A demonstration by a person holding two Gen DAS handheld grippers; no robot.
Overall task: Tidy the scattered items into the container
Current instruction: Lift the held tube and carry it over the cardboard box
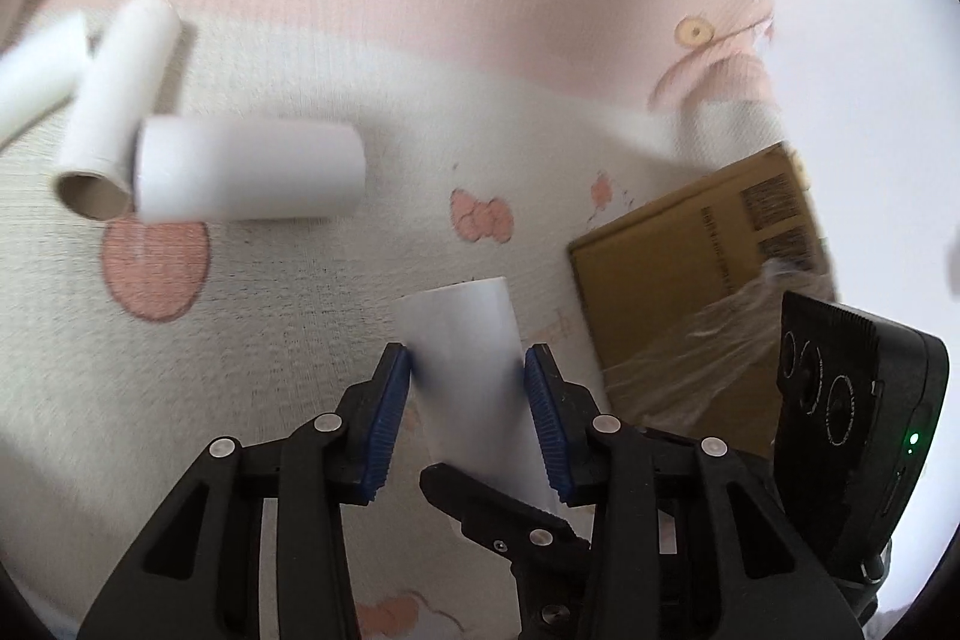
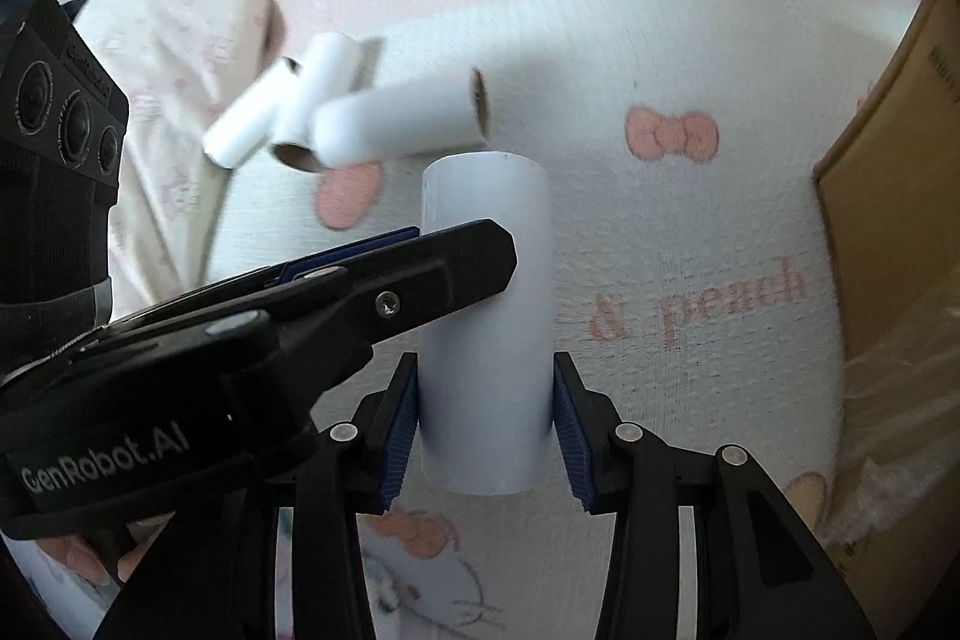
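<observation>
A white paper-tube roll (image 2: pixel 486 280) stands upright between the blue pads of my right gripper (image 2: pixel 485 388), which is shut on its lower half. My left gripper (image 1: pixel 467 358) has the same roll (image 1: pixel 462 334) between its pads, which sit close on both sides with a thin gap at the right pad, so it reads as open. Its black finger (image 2: pixel 468 256) crosses the roll from the left in the right wrist view. Three more white rolls (image 1: pixel 252 175) (image 1: pixel 120 100) (image 1: pixel 36 70) lie loose on the sheet, also seen as a cluster (image 2: pixel 402 118). The brown cardboard box (image 1: pixel 678 268) (image 2: pixel 888 196) sits to the right.
Everything rests on a pink and cream printed bedsheet (image 2: pixel 690 220). A folded cream cloth (image 2: pixel 174 58) lies at the far left. Clear plastic film (image 1: pixel 708 358) hangs over the box's near side. A person's hand (image 2: pixel 90 556) holds the left gripper.
</observation>
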